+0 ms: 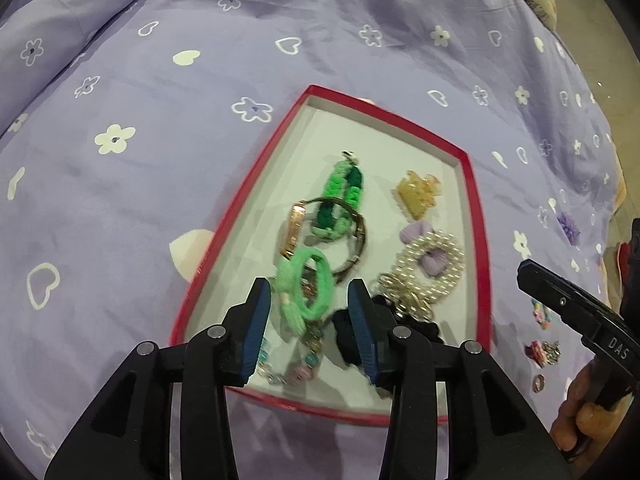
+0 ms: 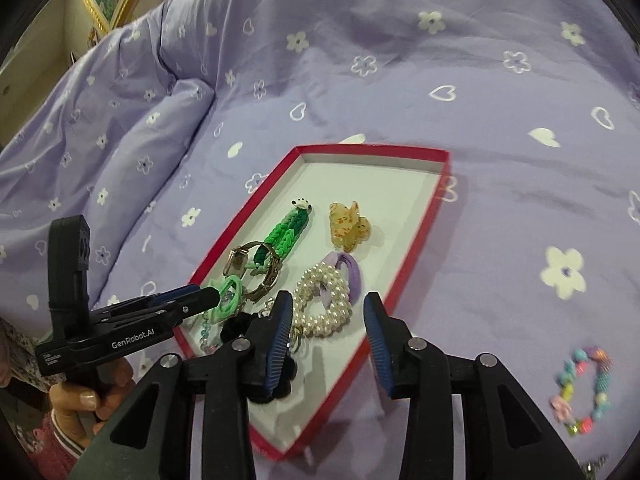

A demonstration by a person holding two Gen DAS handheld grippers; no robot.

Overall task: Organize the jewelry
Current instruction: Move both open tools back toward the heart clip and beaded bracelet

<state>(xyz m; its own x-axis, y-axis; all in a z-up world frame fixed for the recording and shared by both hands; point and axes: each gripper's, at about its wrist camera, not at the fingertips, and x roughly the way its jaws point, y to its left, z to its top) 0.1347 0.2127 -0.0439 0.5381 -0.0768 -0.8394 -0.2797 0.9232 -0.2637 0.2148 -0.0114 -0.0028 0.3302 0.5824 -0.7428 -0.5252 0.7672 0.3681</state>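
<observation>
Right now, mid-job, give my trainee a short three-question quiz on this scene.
1. True or false: the multicolored bead bracelet lies inside the red tray.
2. Which item sits nearest the tray's far end? A) amber hair claw B) pearl scrunchie C) wristwatch
3. What lies between the left gripper fingers?

Key: 1. False, it's on the purple bedspread. 2. A. 3. The green hair tie, not clamped.

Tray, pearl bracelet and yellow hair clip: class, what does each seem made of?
Tray: likely cardboard, matte white inside with thin red walls.
Pearl bracelet: glossy round cream beads, probably imitation pearl.
Yellow hair clip: translucent amber plastic, apparently, shiny and speckled.
</observation>
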